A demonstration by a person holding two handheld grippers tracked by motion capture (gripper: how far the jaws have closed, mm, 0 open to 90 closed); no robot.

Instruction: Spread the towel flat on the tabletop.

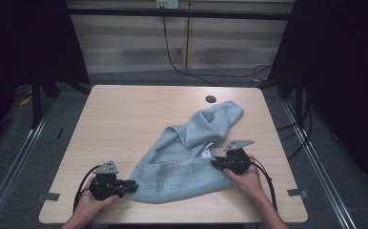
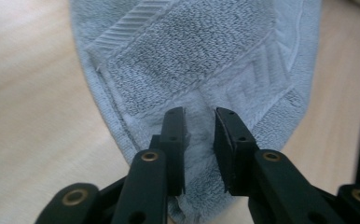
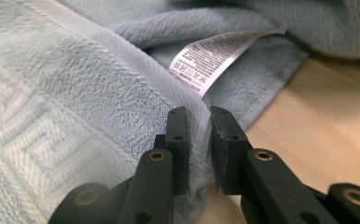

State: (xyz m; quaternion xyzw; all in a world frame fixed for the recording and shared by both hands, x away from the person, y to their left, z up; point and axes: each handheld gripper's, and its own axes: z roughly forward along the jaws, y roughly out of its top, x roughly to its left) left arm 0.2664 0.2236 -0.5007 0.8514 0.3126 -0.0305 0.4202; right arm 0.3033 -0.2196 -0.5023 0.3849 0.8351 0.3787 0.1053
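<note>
A light blue towel (image 1: 187, 157) with a woven key-pattern border lies crumpled on the wooden table (image 1: 125, 114), running from the near middle to the far right. My left gripper (image 1: 133, 185) holds its near left corner. In the left gripper view the towel (image 2: 192, 51) bunches between the jaws of the left gripper (image 2: 200, 114). My right gripper (image 1: 214, 163) grips the towel's right edge. In the right gripper view the hem (image 3: 122, 93) rises between the narrow jaws of the right gripper (image 3: 197, 112), just below a white care label (image 3: 215, 58).
A dark round cable hole (image 1: 210, 99) sits near the table's far edge, close to the towel's far end. Black cables (image 1: 191, 71) trail over the floor behind the table. Bare tabletop spreads across the left and far side.
</note>
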